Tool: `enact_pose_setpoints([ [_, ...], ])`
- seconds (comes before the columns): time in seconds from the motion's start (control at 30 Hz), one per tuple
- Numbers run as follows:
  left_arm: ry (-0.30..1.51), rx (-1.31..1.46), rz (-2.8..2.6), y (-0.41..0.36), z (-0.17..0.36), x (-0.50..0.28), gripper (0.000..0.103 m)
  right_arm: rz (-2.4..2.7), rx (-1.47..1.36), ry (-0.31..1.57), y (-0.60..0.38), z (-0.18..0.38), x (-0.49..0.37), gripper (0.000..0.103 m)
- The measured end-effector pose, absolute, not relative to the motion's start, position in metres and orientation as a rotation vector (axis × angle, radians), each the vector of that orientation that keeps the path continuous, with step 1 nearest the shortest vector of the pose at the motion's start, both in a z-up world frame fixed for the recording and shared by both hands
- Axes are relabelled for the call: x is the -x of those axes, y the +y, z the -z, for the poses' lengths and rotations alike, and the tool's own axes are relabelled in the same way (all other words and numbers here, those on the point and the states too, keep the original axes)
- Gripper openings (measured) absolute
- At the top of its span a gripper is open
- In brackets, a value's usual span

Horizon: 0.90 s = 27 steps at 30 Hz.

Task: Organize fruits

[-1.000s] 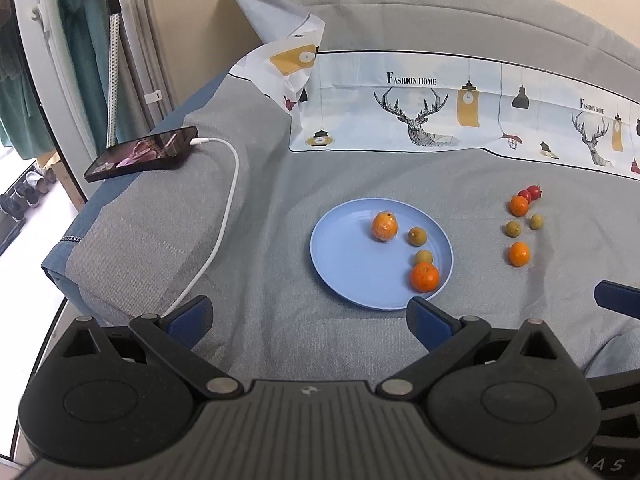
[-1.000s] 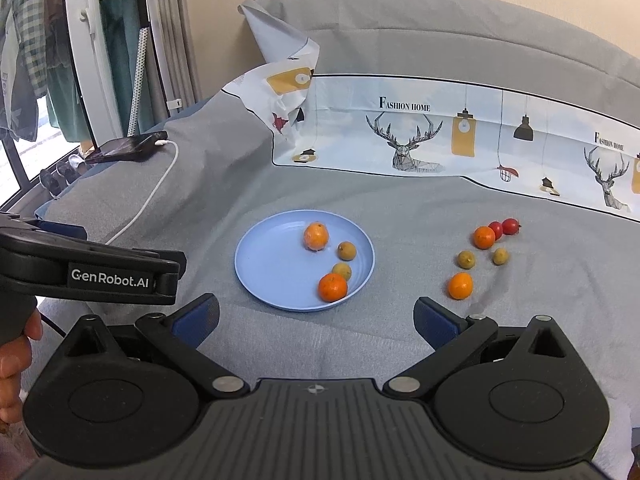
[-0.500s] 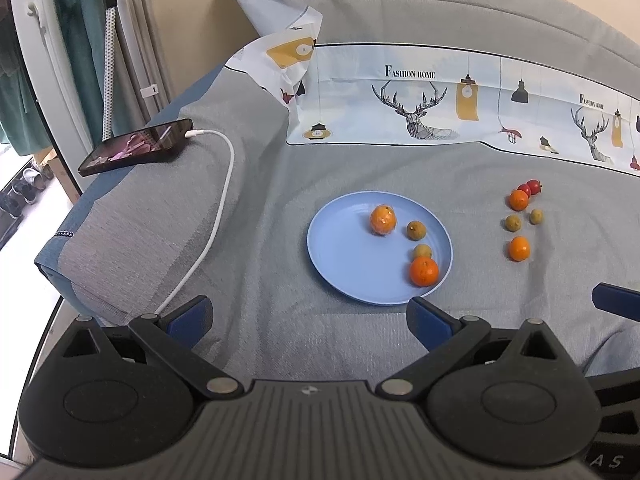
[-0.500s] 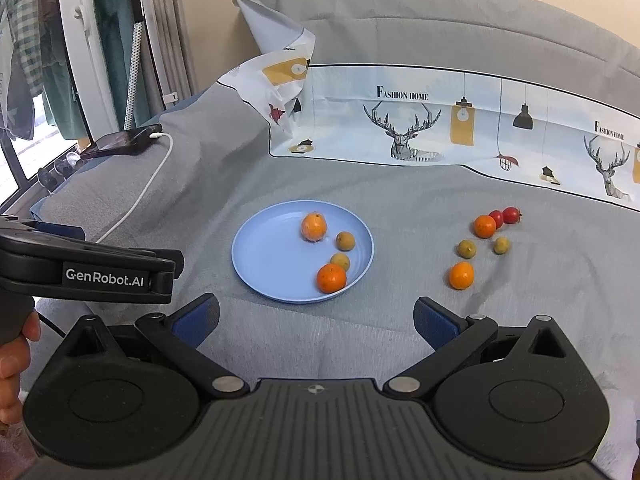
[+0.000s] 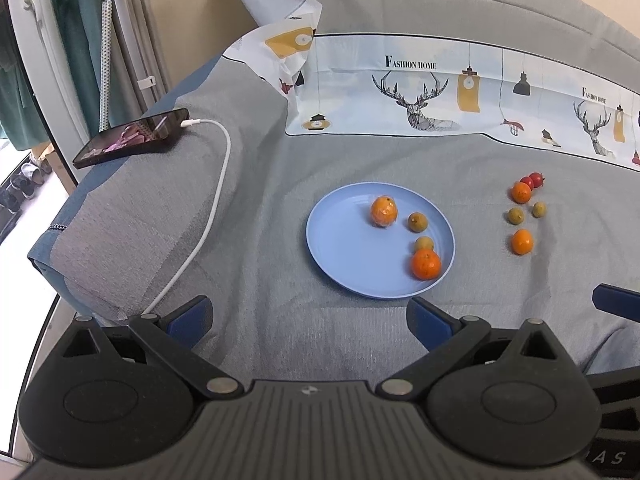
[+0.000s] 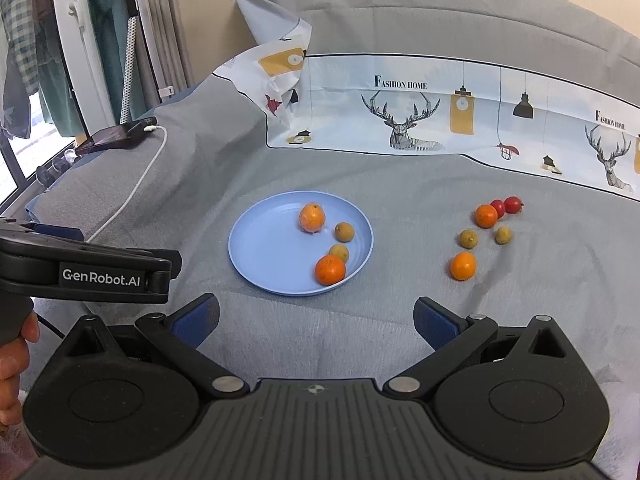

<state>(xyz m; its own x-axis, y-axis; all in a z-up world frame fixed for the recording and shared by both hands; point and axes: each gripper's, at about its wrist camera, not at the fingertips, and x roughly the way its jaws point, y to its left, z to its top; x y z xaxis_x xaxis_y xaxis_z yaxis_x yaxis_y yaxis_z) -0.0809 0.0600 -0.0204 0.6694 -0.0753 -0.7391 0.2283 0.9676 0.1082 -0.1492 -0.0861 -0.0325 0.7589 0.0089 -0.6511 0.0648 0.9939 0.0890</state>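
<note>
A blue plate (image 5: 344, 240) (image 6: 264, 248) lies on the grey bedspread and holds two oranges (image 5: 425, 264) (image 6: 311, 218) and two small brown-green fruits (image 5: 417, 222) (image 6: 344, 232). To its right lie loose fruits: an orange (image 5: 521, 241) (image 6: 463, 266), another orange (image 6: 486, 216), two brown-green fruits (image 6: 468, 238) and two red cherry tomatoes (image 5: 536, 180) (image 6: 513, 205). My left gripper (image 5: 308, 320) is open, empty, and short of the plate's near rim. My right gripper (image 6: 316, 320) is likewise open and empty, just before the plate.
A phone (image 5: 132, 138) on a white charging cable (image 5: 208, 216) rests at the bed's left edge. A printed deer-pattern pillowcase (image 6: 420, 112) runs along the back. The left gripper's body (image 6: 88, 272) and a hand (image 6: 12, 368) show at the right view's left side.
Both grippers have pulled back and risen slightly, so the plate and fruits sit a bit farther away. Jaws stay open; no fruit has moved.
</note>
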Motion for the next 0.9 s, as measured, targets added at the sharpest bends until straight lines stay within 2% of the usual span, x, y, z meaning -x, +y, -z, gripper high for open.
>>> enact_pose_setpoints([
  [0.9,0.865,-0.227,0.164,0.05,0.034,0.064,0.103,0.059,-0.168,0.75,-0.102,0.046,0.135,0.102],
])
